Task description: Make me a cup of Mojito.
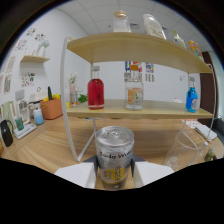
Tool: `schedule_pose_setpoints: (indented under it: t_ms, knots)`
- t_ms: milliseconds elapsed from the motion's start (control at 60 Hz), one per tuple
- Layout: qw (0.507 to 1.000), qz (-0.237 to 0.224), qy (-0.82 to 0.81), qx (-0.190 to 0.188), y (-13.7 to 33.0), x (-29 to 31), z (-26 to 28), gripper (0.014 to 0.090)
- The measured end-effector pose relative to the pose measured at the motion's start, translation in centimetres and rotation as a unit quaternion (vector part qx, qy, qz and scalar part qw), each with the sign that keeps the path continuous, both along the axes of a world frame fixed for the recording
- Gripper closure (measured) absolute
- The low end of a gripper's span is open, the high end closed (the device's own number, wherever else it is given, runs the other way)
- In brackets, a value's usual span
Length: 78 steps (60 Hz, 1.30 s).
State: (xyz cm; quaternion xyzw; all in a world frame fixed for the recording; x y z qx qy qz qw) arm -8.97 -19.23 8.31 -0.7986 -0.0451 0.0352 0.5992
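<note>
A silver soda can (114, 150) with a yellow patch on its label stands upright between my fingers, its closed top facing up. My gripper (114, 175) is shut on the can, with the white fingers (75, 176) pressed against both of its sides low down. Just to the right of the can, on the wooden table, stands a clear empty glass (187, 146). Beyond the can is a two-level wooden shelf (165, 111). Its lower board carries a red bottle (96, 90), a clear bottle (134, 93) and a small blue bottle (191, 99).
The shelf's white metal leg (70, 135) stands just left of the can. More bottles (152, 25) sit on the top board. An orange pot (51, 108), small jars and a black object (6, 132) line the wall on the left.
</note>
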Motion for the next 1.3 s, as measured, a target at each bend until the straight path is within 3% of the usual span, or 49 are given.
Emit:
schedule_pose_setpoints:
  t_ms: [117, 183, 250, 283, 467, 650, 683, 700, 717, 900, 1300]
  knots:
    - [1.000, 0.000, 0.005, -0.008, -0.5, 0.0, 0.1, 0.0492]
    - [1.000, -0.005, 0.003, -0.009, -0.7, 0.3, 0.8, 0.0404]
    - [1.000, -0.010, 0.002, -0.022, -1.2, 0.4, 1.8, 0.0225]
    - [1.000, -0.010, 0.006, -0.028, -1.6, 0.3, 2.5, 0.0186]
    - [0.999, -0.020, 0.005, -0.040, -5.6, 0.6, 7.7, 0.0189]
    - [0.996, -0.036, -0.023, -0.082, -10.4, 3.1, 9.2, 0.0189]
    - [0.995, -0.037, -0.031, -0.087, -11.0, 3.8, 9.2, 0.0190]
    - [0.995, -0.038, -0.033, -0.089, -11.3, 4.1, 9.2, 0.0229]
    - [0.994, -0.039, -0.034, -0.093, -11.6, 4.5, 9.2, 0.0190]
    - [0.988, -0.055, -0.031, -0.140, -14.0, 8.9, 7.7, 0.0189]
    - [0.982, -0.061, -0.026, -0.180, -15.8, 12.6, 5.1, 0.0187]
